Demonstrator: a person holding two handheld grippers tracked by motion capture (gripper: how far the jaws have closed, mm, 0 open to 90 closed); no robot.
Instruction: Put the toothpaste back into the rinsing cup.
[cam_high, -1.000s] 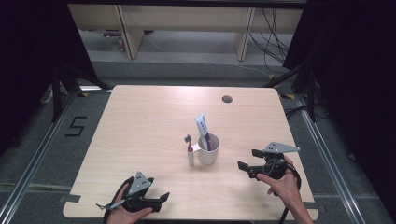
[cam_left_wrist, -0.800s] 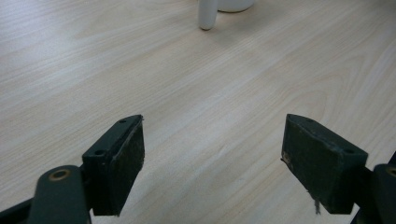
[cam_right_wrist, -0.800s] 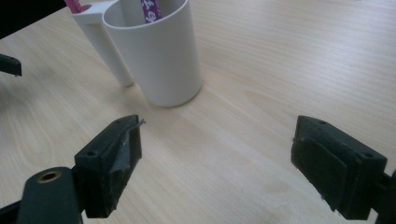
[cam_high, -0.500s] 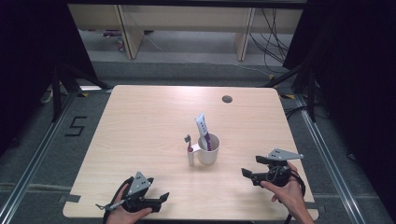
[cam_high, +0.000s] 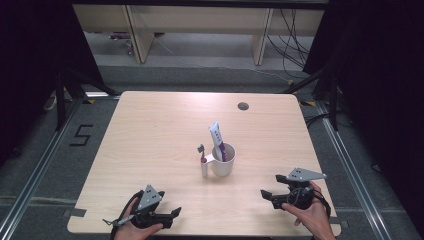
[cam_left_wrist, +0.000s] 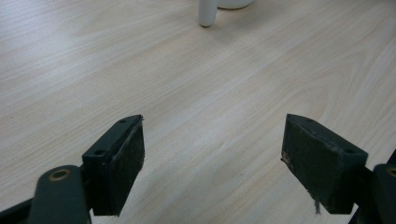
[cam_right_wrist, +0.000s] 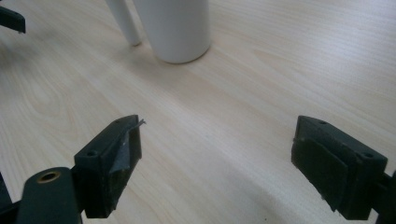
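The cup (cam_high: 223, 161) stands upright near the middle of the table (cam_high: 150, 130), with a toothpaste tube (cam_high: 217, 137) leaning out of it and a toothbrush (cam_high: 202, 159) at its handle side, head up; whether the brush sits in a holder on the cup or just beside it I cannot tell. With both items standing at the cup and nothing lying loose on the table, the work looks done, or else not begun; nothing is held. The left gripper (cam_high: 172, 214) rests low at the near edge, well apart from the cup, jaws apart and empty. The right gripper (cam_high: 266, 196) sits near the front right, also apart from the cup, jaws wide and empty. The high view gives the whole layout, the tube, the brush head and a round hole (cam_high: 243, 106) near the far edge. The right gripper view adds the cup's base (cam_right_wrist: 173, 28) up close, flat on the wood, with a white stem (cam_right_wrist: 123, 21) just beside it, and its own gripper (cam_right_wrist: 215, 154) over bare wood. The left gripper view shows its gripper (cam_left_wrist: 212, 156) gaping over bare table, the cup's foot (cam_left_wrist: 208, 11) far ahead.
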